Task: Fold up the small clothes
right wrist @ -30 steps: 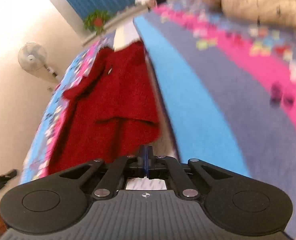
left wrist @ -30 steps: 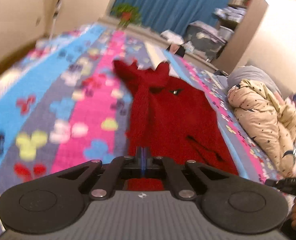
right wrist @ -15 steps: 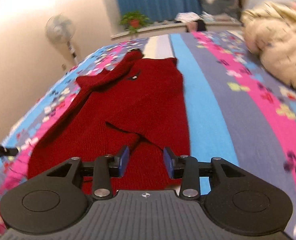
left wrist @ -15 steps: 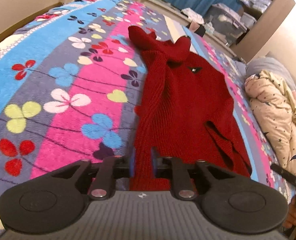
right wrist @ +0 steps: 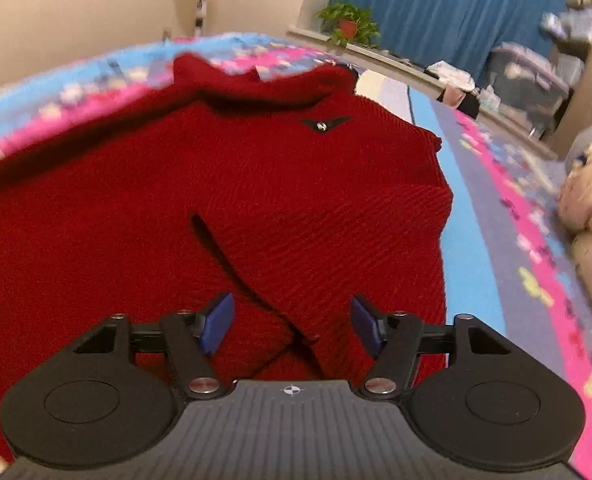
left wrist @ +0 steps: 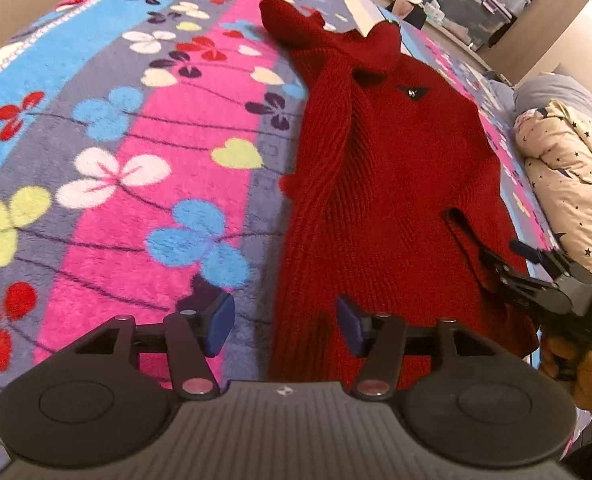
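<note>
One flowered blanket (left wrist: 108, 184), striped pink, blue and grey, covers the bed, and one red knitted sweater (left wrist: 383, 184) lies flat on it, collar at the far end and hem at the near end. One cream star-printed quilt (left wrist: 567, 176) is bunched at the right edge of the bed. Far off, against a blue curtain (right wrist: 447, 8), stands one grey storage bin (right wrist: 527, 76) with pale things in it that are too blurred to name, and one potted plant (right wrist: 347, 24) sits on the ledge to its left.

The left gripper (left wrist: 284, 328) hangs over the sweater's near left edge, its jaws opening, with the edge of the knit and a strip of blanket below the gap and nothing pinched. The right gripper (right wrist: 292, 326) hovers above the near right part of the sweater, over a folded seam, its jaws also opening and gripping nothing.
</note>
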